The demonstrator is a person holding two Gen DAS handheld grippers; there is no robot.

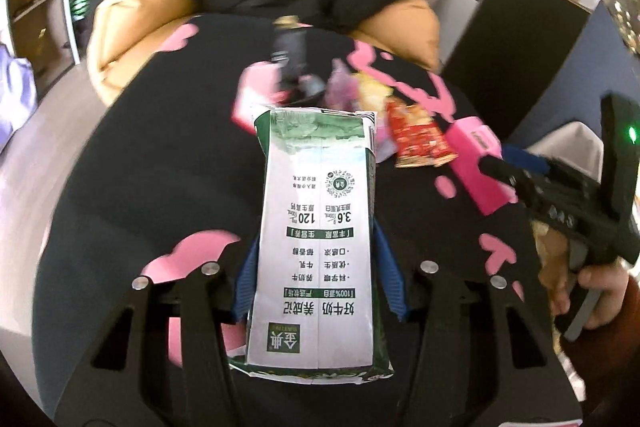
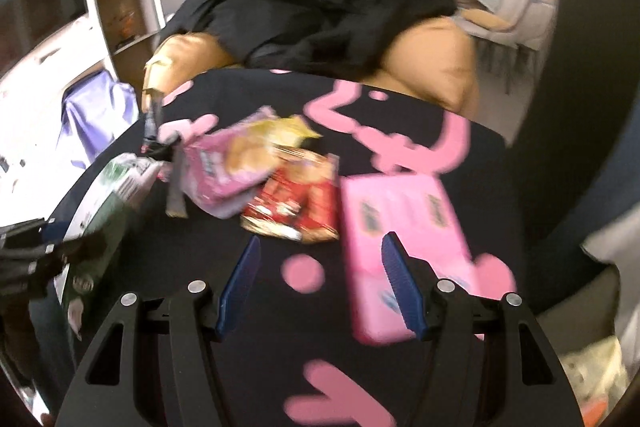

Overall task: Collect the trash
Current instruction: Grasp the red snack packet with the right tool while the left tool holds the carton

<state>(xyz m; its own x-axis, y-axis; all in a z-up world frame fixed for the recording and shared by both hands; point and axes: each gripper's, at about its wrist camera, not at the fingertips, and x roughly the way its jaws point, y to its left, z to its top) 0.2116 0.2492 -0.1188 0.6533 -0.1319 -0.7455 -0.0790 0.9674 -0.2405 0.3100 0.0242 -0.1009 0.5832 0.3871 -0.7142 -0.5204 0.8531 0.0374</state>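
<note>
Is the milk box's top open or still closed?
Open. On the milk box held in the left tool, the far end's flaps are torn and spread apart.

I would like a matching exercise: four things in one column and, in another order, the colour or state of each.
1. milk carton
2. flat box
3. snack wrapper
4. right gripper

a. red
b. open, nothing between its fingers
c. pink
d. white and green, held in the left gripper

Pairs: 1-d, 2-c, 3-a, 4-b
</note>
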